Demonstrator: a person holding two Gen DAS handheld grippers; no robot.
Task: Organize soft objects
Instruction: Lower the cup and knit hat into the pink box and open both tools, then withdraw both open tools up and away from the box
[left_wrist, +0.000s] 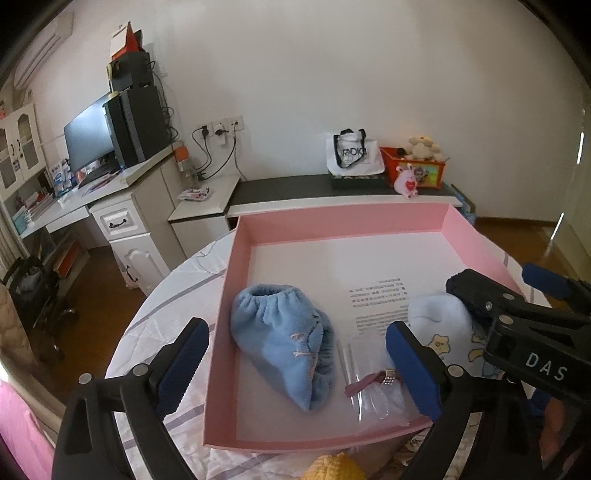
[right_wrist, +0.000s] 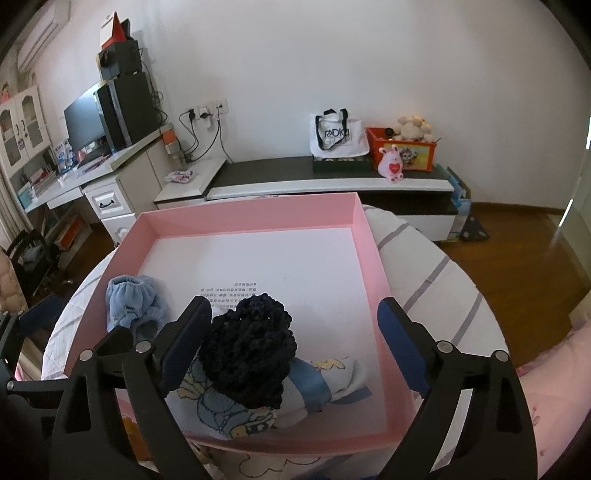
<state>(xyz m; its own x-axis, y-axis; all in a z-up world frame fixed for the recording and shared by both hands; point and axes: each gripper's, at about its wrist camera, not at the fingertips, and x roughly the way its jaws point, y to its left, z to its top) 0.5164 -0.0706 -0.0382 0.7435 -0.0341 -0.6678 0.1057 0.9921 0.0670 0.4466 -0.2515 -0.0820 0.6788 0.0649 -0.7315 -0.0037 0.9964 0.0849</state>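
Inside the pink box (right_wrist: 373, 254), near its front wall, a dark knitted bundle (right_wrist: 249, 347) sits on top of a printed cloth (right_wrist: 229, 410), and the right gripper (right_wrist: 295, 347) hovers over both with its jaws spread wide, holding nothing; the left pad is just beside the bundle, though I cannot tell if it touches. Toward the box's left wall lies a blue fleece cap (left_wrist: 284, 339), with the left gripper (left_wrist: 297, 363) spread open above it, also empty. All three pieces look light, limp and easily squashed, not fragile and not slippery; they will likely sag when lifted, so a pinch on a thick fold or on the cap's gathered elastic rim should hold better than a grab at a loose edge. The cap's long axis runs diagonally, its open rim pointing toward the box's back-left corner and its closed end toward the front wall. The cloth lies lengthwise along the front wall. A small clear bag (left_wrist: 373, 398) rests by the cap, near the front wall.
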